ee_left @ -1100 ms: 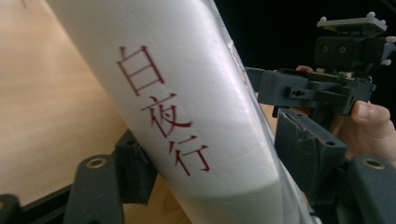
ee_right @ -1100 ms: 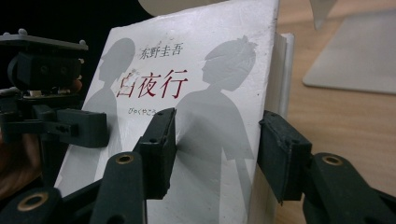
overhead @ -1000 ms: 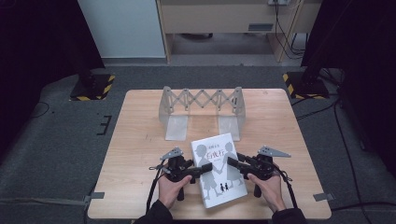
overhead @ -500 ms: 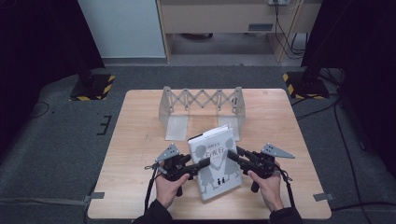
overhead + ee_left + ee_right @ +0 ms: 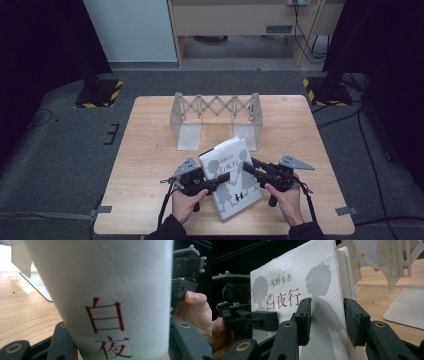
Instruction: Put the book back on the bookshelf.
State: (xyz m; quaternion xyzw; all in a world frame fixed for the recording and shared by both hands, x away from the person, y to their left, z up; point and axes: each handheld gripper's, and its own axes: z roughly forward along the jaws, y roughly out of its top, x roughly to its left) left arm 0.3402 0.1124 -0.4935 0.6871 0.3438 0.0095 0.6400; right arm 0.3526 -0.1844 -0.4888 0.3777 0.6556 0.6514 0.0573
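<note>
Change since earlier: book [image 5: 231, 181] has tipped up off the tabletop [image 5: 150, 150] at its far edge and now leans in the grip of both tools, where a second ago it lay flat; both sets of jaws have just been closing, with the book between them.

Left hand [image 5: 186, 204]: comes in from the near edge, wrapped round the handle of the left gripper [image 5: 221, 178], which points right toward the book.

Left gripper jaws: narrowed onto the book's left edge; in the left gripper view the white spine [image 5: 110, 297] with red characters sits between the two black jaws, touching them.

Book: white cover with grey silhouettes and a red title, near the middle of the tabletop's near half, held between the two grippers, its far edge raised and its near end low by the tabletop.

Right gripper [image 5: 248, 168]: points left at the book's right edge, a grey three-cornered plate on top.

Right gripper jaws: narrow, one pad on the front cover [image 5: 312, 302] and the other behind the page block, clamping the book.

Right hand [image 5: 286, 196]: on the handle, near the tabletop's near edge.

Far side: metal expanding rack [image 5: 216, 116] stands across the middle of the tabletop, just beyond the book and apart from it.
</note>
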